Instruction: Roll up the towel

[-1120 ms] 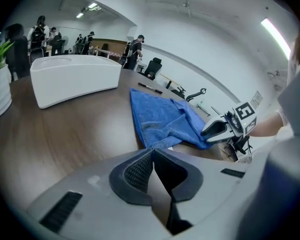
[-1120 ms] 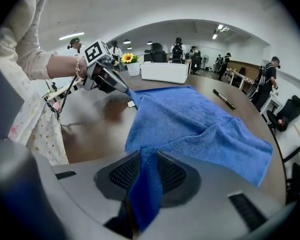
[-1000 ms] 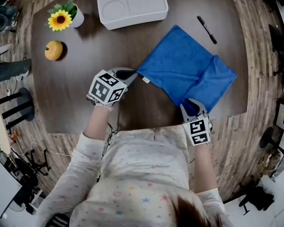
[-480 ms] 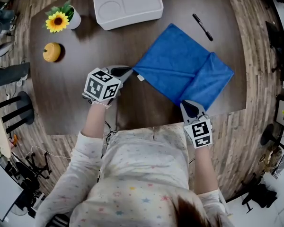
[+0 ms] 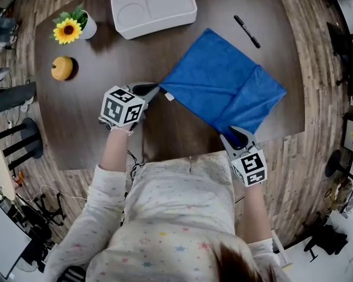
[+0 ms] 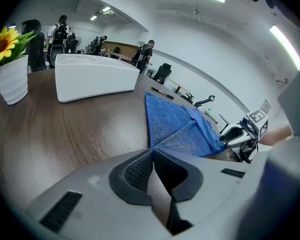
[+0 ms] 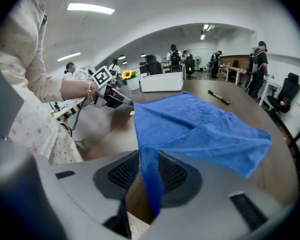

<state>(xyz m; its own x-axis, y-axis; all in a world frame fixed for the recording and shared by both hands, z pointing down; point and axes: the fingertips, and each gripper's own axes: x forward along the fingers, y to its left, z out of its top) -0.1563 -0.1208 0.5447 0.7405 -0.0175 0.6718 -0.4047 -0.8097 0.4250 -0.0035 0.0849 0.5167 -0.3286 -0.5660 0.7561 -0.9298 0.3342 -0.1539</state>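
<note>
Near desk (image 5: 182, 135) edge, right hand-held gripper (image 5: 236, 135) clamped on towel (image 5: 217, 81) corner, left hand-held gripper (image 5: 154, 89) pinching its left corner, towel spread mid-desk with right part folded over; farther back, pot (image 5: 87, 26) holding sunflower (image 5: 66, 31), then white compartmented tray (image 5: 153, 5).

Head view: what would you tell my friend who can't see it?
The left gripper and right gripper each pinch a corner of a blue cloth towel, partly folded, on a dark wooden table. Around it sit a white tray, potted sunflower, small orange pumpkin and black pen.
</note>
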